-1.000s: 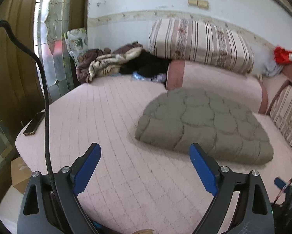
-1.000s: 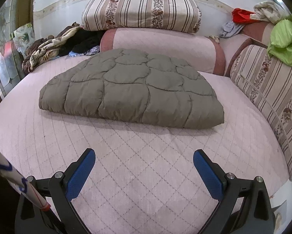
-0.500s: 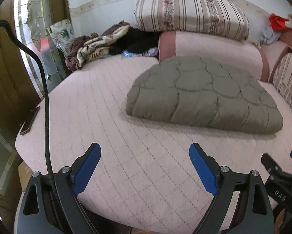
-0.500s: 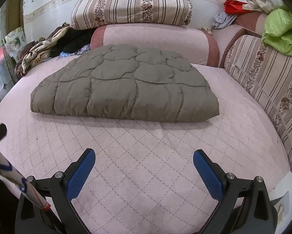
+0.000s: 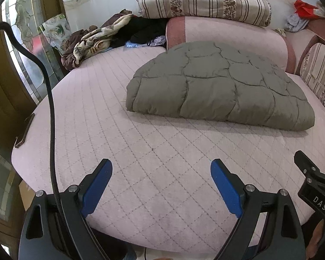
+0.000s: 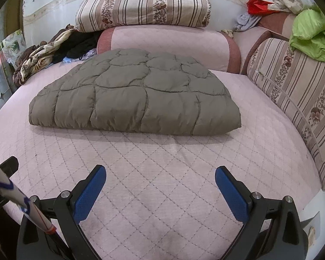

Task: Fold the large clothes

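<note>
A grey-green quilted padded garment (image 5: 221,86) lies folded flat in the middle of the pink quilted bed (image 5: 140,151); it also shows in the right wrist view (image 6: 132,99). My left gripper (image 5: 161,169) is open and empty over the bed's near edge, well short of the garment. My right gripper (image 6: 160,174) is open and empty, also short of the garment's near edge. The right gripper's tip (image 5: 310,171) shows at the right of the left wrist view.
A striped pillow (image 6: 143,4) rests on a pink bolster (image 6: 169,43) behind the garment. Crumpled clothes (image 5: 97,39) lie at the far left. A striped cushion (image 6: 297,91) with a green cloth (image 6: 312,34) lines the right side. A phone (image 5: 24,130) lies on the left edge.
Both grippers have drawn back toward the bed's near edge, and the left view has swung right to centre the garment. The garment has not moved. Both grippers stay open.
</note>
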A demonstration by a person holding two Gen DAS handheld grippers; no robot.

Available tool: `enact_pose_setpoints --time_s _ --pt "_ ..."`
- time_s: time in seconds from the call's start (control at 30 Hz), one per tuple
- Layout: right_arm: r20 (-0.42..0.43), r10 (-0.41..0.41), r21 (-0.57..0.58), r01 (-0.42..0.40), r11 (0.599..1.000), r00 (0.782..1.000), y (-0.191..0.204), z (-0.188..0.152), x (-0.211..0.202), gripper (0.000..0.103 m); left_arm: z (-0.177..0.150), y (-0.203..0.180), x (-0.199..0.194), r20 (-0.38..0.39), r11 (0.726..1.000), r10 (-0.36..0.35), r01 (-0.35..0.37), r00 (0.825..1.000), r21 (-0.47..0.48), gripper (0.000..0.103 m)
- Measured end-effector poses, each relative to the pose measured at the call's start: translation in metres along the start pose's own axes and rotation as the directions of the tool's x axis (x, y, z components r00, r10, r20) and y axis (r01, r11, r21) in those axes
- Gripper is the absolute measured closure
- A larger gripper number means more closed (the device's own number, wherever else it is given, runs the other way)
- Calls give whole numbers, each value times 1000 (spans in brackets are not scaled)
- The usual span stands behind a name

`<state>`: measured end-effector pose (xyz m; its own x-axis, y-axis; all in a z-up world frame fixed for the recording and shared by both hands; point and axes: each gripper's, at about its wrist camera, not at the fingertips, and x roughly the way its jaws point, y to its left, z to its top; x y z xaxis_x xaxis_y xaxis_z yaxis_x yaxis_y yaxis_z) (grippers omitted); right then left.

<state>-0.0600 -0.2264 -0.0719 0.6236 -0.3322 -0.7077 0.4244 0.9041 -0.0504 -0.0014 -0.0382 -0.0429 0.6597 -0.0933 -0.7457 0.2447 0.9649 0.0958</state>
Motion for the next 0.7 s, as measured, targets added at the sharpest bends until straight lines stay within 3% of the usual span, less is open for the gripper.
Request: enact_pose_setpoints --time_s 0.7 --pt "-19 20 -12 -20 1000 1000 7 -4 5 0 -2 1 7 -22 1000 -8 8 1000 -5 12"
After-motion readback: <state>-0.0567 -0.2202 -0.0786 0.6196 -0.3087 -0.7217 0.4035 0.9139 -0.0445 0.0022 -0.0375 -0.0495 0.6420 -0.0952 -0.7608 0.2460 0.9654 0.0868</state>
